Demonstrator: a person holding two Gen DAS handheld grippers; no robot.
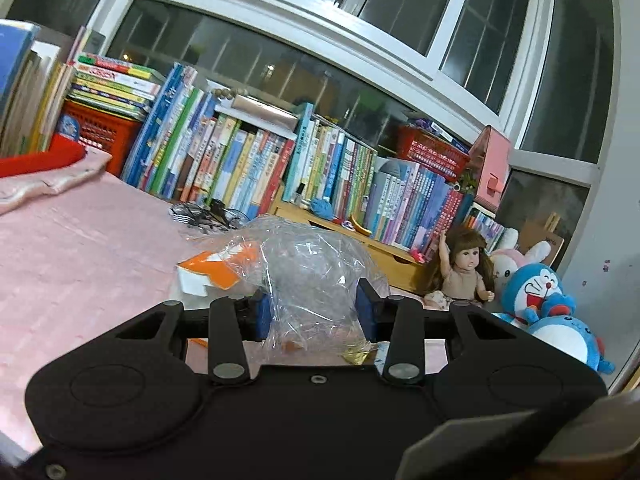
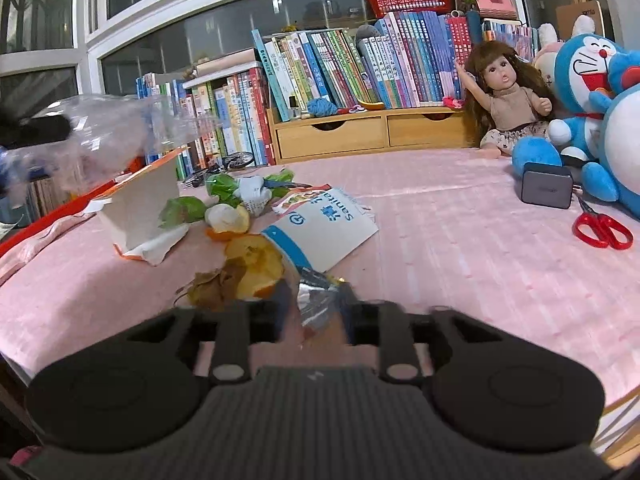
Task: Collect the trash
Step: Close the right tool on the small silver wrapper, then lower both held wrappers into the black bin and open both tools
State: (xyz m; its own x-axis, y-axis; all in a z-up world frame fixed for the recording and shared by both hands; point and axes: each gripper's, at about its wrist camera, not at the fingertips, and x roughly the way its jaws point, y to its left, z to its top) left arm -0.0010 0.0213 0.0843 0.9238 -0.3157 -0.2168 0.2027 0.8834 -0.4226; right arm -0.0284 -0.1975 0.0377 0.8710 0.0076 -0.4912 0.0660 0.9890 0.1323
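Note:
My left gripper (image 1: 316, 308) is shut on a crumpled clear plastic bag (image 1: 316, 264), pinched between its blue pads and held above the pink bed cover (image 1: 80, 240). The same bag (image 2: 112, 128) hangs blurred at the upper left of the right wrist view. My right gripper (image 2: 316, 308) hovers low over the cover with a silver foil wrapper (image 2: 318, 300) between its blurred, parted fingers. Ahead of it lie orange peel (image 2: 256, 264), a dry leaf (image 2: 210, 288), a blue-and-white packet (image 2: 320, 232), green wrappers (image 2: 182, 210) and an orange-and-white carton (image 2: 140, 208).
A doll (image 2: 508, 96) and blue plush toys (image 2: 588, 80) sit at the right, with a grey charger block (image 2: 546, 190) and red scissors (image 2: 602, 228) before them. Rows of books (image 2: 360, 68) and a wooden drawer shelf (image 2: 372, 132) line the window side.

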